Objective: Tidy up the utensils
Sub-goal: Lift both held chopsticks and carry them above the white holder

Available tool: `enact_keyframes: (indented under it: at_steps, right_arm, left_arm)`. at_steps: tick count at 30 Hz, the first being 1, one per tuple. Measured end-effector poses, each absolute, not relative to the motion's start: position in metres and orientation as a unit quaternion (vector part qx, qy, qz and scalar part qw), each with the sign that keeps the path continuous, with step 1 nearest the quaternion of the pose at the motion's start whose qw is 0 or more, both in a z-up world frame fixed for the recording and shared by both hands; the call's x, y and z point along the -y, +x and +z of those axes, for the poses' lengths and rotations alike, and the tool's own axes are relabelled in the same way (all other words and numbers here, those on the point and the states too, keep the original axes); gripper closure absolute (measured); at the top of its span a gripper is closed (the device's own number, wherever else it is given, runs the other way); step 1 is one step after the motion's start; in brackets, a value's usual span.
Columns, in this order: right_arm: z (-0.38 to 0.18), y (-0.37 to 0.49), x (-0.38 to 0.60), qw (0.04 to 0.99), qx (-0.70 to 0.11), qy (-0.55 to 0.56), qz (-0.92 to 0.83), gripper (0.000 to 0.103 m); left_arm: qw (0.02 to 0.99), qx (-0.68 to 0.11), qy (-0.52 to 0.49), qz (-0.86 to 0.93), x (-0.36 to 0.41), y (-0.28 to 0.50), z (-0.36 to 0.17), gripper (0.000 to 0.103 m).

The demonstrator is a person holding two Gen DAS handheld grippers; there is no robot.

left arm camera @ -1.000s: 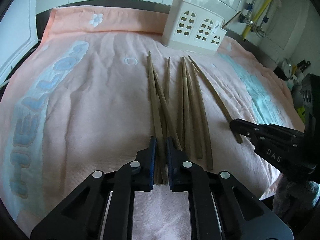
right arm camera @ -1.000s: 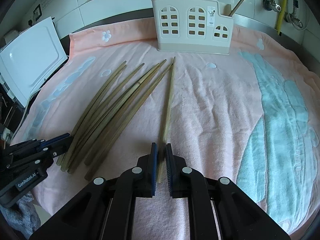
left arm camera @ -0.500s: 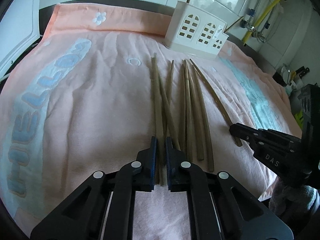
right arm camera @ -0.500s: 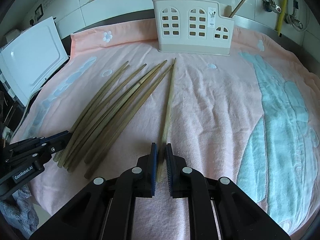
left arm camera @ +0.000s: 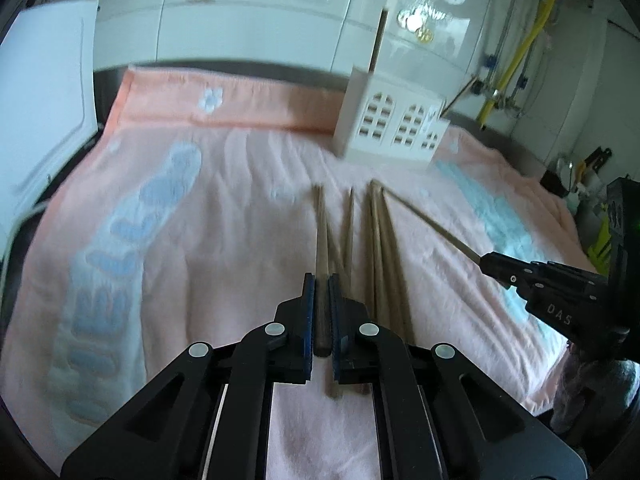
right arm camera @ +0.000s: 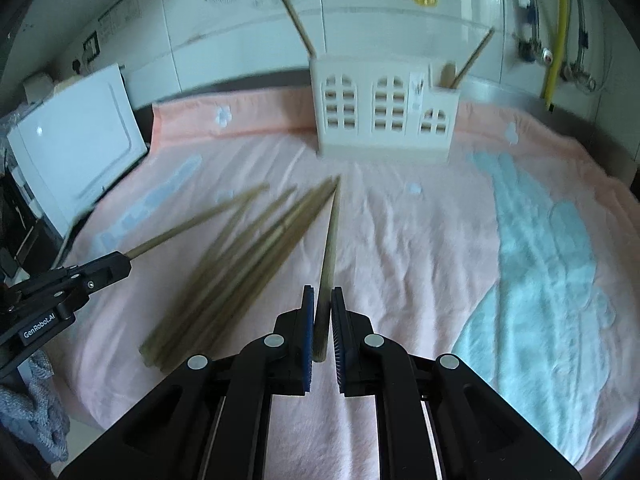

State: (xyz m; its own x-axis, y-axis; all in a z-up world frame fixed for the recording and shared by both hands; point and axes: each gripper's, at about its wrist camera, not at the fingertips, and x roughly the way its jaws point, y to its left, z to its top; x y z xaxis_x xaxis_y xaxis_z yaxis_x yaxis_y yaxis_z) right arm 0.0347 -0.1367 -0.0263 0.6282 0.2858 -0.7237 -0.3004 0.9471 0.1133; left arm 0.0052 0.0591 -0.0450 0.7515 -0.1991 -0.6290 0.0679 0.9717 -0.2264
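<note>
Both grippers, L & R, pinch a chopstick each; blurry pile, count unclear.

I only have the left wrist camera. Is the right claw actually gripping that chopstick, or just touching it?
Observer: Gripping. The right claw is shut on the chopstick, with the thick end poking out behind the pads.
Operator: How does my left claw look from there?
Observer: The left claw holds the other chopstick, which is angled roughly toward the holder.
Operator: Anything below it?
Observer: A grey cloth at the towel's near-left edge.
</note>
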Motion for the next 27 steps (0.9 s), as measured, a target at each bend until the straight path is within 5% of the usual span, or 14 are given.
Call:
enact_keyframes:
  at_steps: [27]
  right_arm:
    - [0.146,0.143,0.204,0.93,-0.302,0.008,0.21,0.096]
  left_arm:
    - [0.949,-0.267,-0.063,-0.156,-0.021,0.081,0.081,0.098]
